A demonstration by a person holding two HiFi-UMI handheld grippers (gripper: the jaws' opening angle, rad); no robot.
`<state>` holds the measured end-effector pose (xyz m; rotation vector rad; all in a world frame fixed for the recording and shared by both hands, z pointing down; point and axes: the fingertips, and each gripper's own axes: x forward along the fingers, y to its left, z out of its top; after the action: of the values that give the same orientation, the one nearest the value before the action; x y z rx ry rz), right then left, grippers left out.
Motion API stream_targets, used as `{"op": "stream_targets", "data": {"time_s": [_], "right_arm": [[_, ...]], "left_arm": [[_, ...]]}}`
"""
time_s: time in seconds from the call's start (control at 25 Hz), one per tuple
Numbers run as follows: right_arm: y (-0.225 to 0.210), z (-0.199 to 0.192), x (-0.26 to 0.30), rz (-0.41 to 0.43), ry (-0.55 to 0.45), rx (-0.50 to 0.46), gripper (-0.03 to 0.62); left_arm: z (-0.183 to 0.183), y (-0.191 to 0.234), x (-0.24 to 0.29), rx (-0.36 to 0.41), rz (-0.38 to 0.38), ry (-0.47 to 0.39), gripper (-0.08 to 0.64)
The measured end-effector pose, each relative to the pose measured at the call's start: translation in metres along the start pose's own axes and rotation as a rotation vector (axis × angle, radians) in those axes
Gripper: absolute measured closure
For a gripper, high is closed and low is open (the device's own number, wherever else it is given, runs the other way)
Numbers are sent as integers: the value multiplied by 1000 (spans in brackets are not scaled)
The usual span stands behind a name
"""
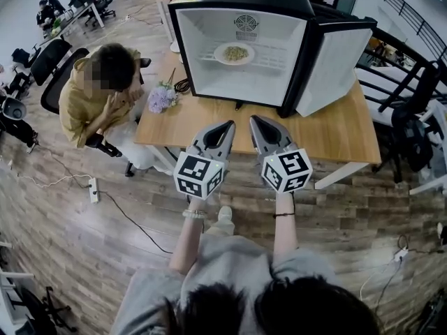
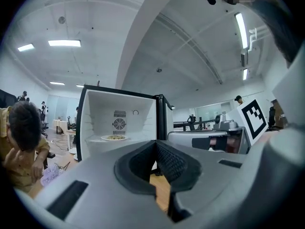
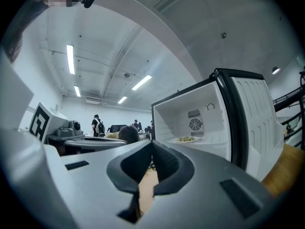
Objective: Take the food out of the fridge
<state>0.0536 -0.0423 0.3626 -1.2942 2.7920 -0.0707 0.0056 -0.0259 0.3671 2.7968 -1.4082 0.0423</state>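
- The left gripper (image 1: 228, 125) and the right gripper (image 1: 256, 120) are held side by side and level, tips forward; my guess is this squares both up on the fridge (image 1: 192, 47) before reaching in
- Both sets of jaws are pressed together at the tips with nothing between them, as the left gripper view (image 2: 155, 142) and the right gripper view (image 3: 152, 143) each show; they would have to spread before taking hold of anything
- The food (image 1: 236, 52) sits on a white plate (image 1: 218, 53) on the shelf inside the fridge, straight ahead of the tips and well beyond them, roughly on the line between the two grippers
- The door (image 1: 334, 68) is swung fully aside, ahead and off to the right gripper's side, so the opening is unobstructed
- The table (image 1: 335, 135) carrying the fridge lies just ahead of and below the tips, its near part bare, a likely landing place for the plate
- A bunch of flowers (image 1: 160, 98) and a seated person (image 1: 98, 96) are off to the left gripper's side, apart from the reach path
- No brand or wording can be read on the fridge or plate; each gripper's cube shows only black-and-white square markers
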Motion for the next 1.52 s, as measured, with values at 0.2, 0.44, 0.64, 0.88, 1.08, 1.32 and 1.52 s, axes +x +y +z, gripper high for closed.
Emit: {"op": "stream_targets", "data": {"time_s": [0.2,0.44,0.64,0.88,1.08,1.32,1.52], "right_arm": [[-10,-5,35,-7,19,12,583],[-15,-11,71,9,47,21,583],[-18,-12,99,15,41,31,583],[-16,-14,123,3,15,44,583],[-28,-16,134,-33,4,91,583],[-51,-8,135,-58,-72,240,583],[-79,-15,140,-120,-128,377,583]], "left_arm": [[-1,35,19,-19,-7,3,552],[-8,65,35,-53,-21,2,552],[-7,93,42,-51,-19,-2,552],[-11,115,52,-50,-40,1,552],[-19,121,63,-69,-77,5,552],[-23,131,74,-120,-62,-2,552],[-32,137,89,-137,-47,11,552]]}}
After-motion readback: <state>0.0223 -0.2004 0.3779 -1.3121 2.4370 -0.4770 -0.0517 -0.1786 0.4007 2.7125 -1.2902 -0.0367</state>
